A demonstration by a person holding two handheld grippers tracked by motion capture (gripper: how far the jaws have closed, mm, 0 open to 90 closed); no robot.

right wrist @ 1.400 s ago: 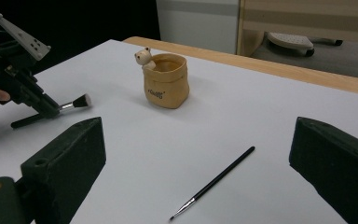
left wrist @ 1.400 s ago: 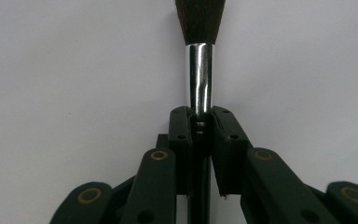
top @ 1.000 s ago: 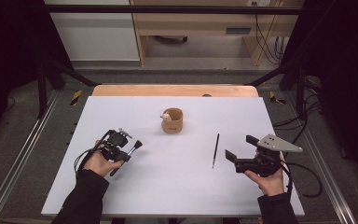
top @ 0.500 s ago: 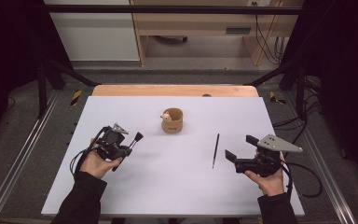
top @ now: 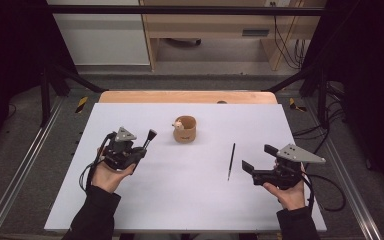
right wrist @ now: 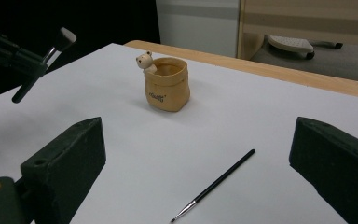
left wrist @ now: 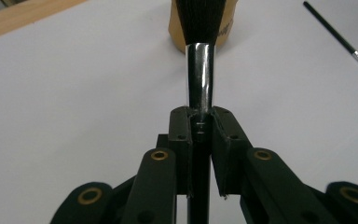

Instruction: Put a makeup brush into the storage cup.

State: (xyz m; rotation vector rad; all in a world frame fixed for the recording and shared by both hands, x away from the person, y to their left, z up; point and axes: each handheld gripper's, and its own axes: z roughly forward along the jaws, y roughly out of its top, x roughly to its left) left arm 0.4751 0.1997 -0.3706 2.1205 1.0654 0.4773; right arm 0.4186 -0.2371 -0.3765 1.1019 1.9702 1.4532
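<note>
- Left hand-held gripper [top: 139, 150] raised off the white counter [top: 190, 200], tilted up toward the far right, jaws clenched on makeup brush [left wrist: 199, 70] at its handle.
- Brush bristles point at the tan cup [top: 185, 129], brush tip near the cup, not touching.
- Right hand-held gripper [top: 260, 159] held low over counter's right side, jaws wide apart, nothing between them.
- Thin paintbrush [top: 230, 161] lies flat on counter just left of right gripper, apart from it.

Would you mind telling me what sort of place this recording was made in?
Probably a lab bench set up for recording handling work: a white rectangular table inside a black metal frame, bundled black cables by the light wooden shelving behind, and a hand-held left claw gripping a black makeup brush.
</note>
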